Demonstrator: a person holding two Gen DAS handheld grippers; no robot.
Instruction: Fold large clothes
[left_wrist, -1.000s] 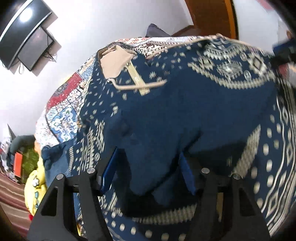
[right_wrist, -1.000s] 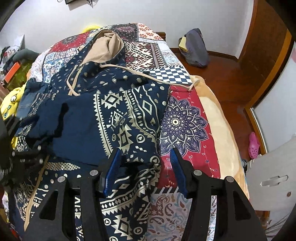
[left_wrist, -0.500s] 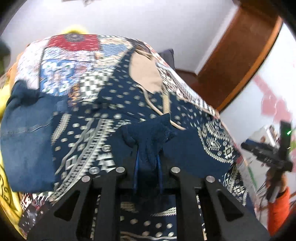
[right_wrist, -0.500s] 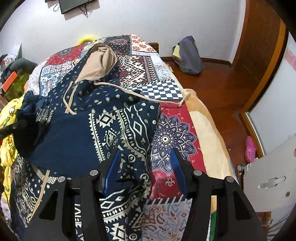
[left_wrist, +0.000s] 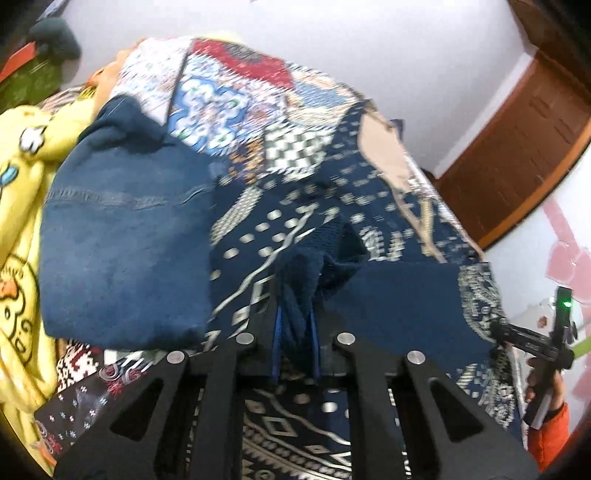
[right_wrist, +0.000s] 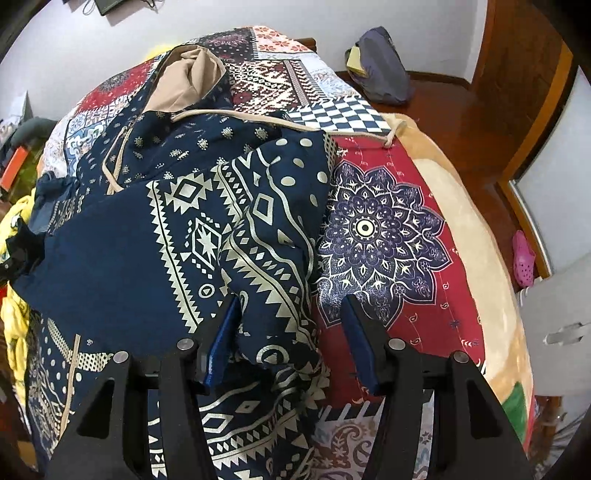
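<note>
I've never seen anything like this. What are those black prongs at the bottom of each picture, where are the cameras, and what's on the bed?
There is no robot here: a person holds a two-finger gripper in each hand, and each gripper carries a wide-angle camera looking along its fingers. The black prongs are those fingers.

One picture comes from the left gripper, the other from the right gripper. On the patchwork bedspread lies a navy patterned hoodie with a tan-lined hood; jeans lie beside it.

The left gripper's jaws have just been closing and now pinch a bunch of the hoodie's fabric. The right gripper is open, with the hoodie's edge between its jaws, not squeezed.
</note>
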